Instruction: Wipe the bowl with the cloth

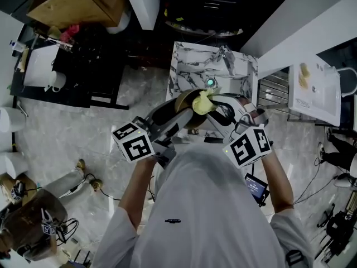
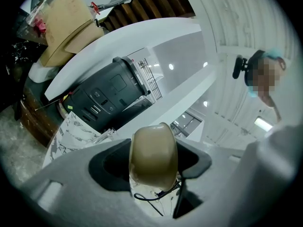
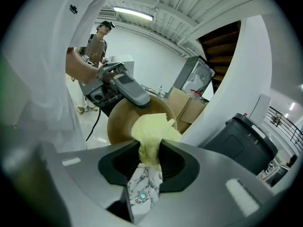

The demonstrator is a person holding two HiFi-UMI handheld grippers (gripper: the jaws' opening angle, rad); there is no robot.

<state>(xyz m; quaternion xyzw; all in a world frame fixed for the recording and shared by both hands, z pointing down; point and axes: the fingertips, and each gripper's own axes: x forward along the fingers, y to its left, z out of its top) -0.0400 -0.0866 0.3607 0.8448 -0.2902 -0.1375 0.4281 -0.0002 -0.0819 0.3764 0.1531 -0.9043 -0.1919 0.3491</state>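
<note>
Clamping the rim of the smooth, round, tan bowl (image 2: 154,148), the left gripper (image 2: 154,163) holds it tilted on edge in the air, with its jaws closed on the bowl's wall from both sides. The right gripper (image 3: 149,161) pinches a crumpled pale-yellow cloth (image 3: 152,129) between its jaws. The bunched end of the cloth lies in the bowl's hollow and seems to touch the inner face, though the contact itself is hard to make out. In the head view both tools meet in front of the person's chest, above a white marble-patterned table (image 1: 192,66). A black plastic bin (image 2: 106,98) stands behind the table, with a brown cardboard box (image 2: 66,20) farther off.
</note>
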